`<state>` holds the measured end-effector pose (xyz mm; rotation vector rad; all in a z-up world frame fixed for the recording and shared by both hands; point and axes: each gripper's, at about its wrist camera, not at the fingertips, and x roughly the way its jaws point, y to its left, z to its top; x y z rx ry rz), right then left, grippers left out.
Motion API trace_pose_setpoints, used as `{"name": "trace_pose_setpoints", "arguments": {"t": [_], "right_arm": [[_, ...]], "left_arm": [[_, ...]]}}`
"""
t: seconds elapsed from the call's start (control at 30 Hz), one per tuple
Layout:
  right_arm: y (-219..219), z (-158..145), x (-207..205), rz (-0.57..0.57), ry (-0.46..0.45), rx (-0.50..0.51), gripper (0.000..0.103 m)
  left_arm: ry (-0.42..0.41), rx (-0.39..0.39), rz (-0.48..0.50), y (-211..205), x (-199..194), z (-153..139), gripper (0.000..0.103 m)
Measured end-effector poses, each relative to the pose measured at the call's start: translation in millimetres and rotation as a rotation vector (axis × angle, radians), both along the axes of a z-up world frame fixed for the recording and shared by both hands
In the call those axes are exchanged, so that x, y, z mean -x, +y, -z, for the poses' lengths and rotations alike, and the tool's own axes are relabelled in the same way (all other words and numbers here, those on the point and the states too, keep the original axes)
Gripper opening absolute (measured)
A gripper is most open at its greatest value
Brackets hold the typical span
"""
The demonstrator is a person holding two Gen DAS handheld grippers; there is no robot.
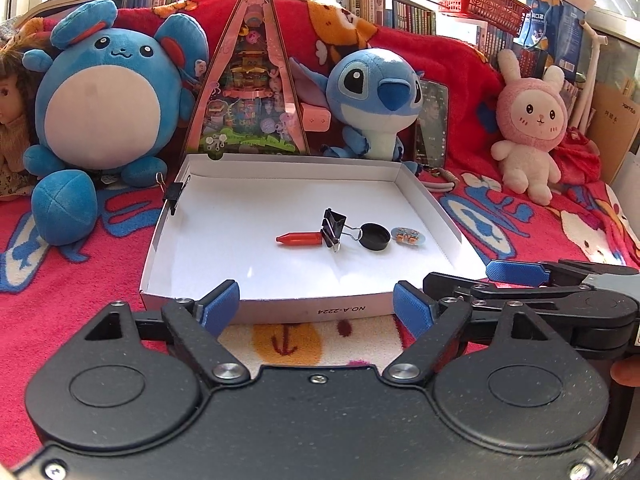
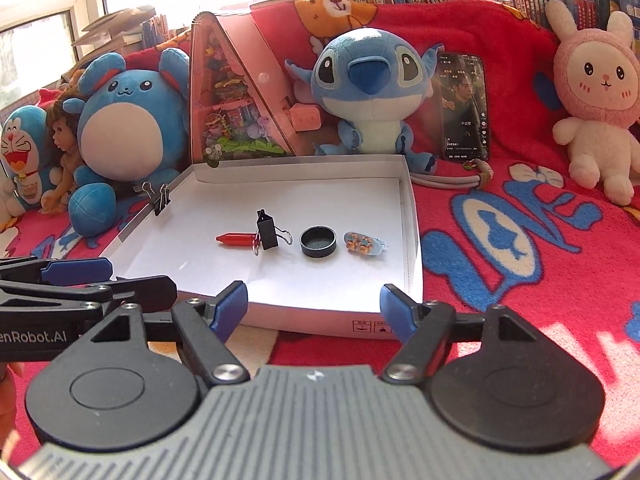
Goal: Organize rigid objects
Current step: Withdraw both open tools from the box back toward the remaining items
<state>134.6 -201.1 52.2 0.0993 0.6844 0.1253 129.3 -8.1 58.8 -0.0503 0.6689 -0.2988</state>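
We held both the left gripper (image 1: pixel 316 300) and the right gripper (image 2: pixel 314 304) wide and empty, near the white tray (image 1: pixel 276 311). Red crayon (image 1: pixel 299 239), binder clip (image 1: pixel 333 227), black cap (image 1: pixel 375 236) and sticker charm (image 1: pixel 407 236) already lay in a row inside; little seemed left.

What we cannot make out

Ahead of the left gripper (image 1: pixel 316 304), the black binder clip (image 1: pixel 332 227) hides the blunt end of the red crayon (image 1: pixel 299 239); the oval charm (image 1: pixel 407 237) is too small for us to read. Far left, the doll (image 1: pixel 10 120) is cut by the edge. The print on the box wall (image 2: pixel 370 327) beside the right gripper (image 2: pixel 314 306) escapes us.
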Motion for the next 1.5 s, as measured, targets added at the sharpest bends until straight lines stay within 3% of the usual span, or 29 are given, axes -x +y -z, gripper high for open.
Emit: {"name": "trace_pose_setpoints", "arguments": {"t": [0.57,1.5], "right_arm": [[-0.7,7.7,41.9,-0.019,-0.072,0.067,0.103],[-2.8,34.3,86.2,-0.034,-0.112,0.108,0.103]], "left_arm": [[-0.042,-0.019,0.041,-1.5,50.9,6.9,0.091],[-0.072,-0.102,0.06,-3.3,96.2,36.9,0.092]]}}
